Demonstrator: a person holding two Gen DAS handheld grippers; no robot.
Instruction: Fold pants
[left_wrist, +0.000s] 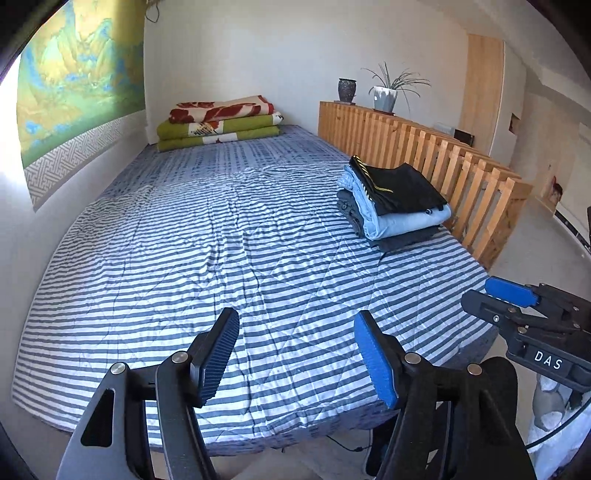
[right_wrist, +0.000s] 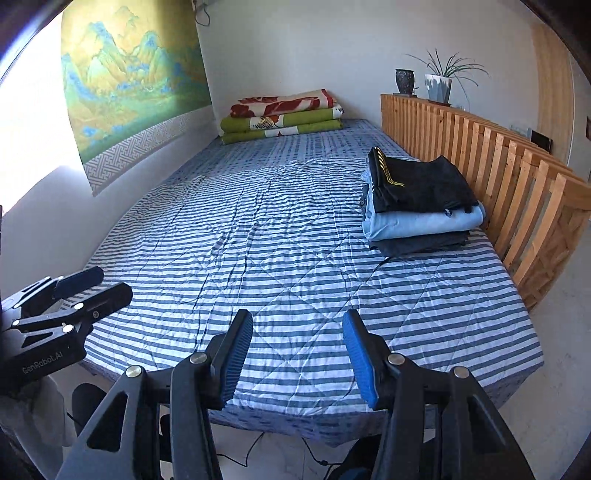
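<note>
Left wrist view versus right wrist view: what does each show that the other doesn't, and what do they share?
Only the left wrist view shows the right gripper from the side, marked DAS. Only the right wrist view shows the left gripper from the side, marked GenRobot.AI. Both show the striped bed, the stack of folded pants by the wooden railing, the folded blankets and open, empty jaws.

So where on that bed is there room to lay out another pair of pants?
The striped quilt lies bare from the near edge back to the folded blankets, and across to the wall. Only the corner by the wooden railing is taken, by the stack of folded pants.
</note>
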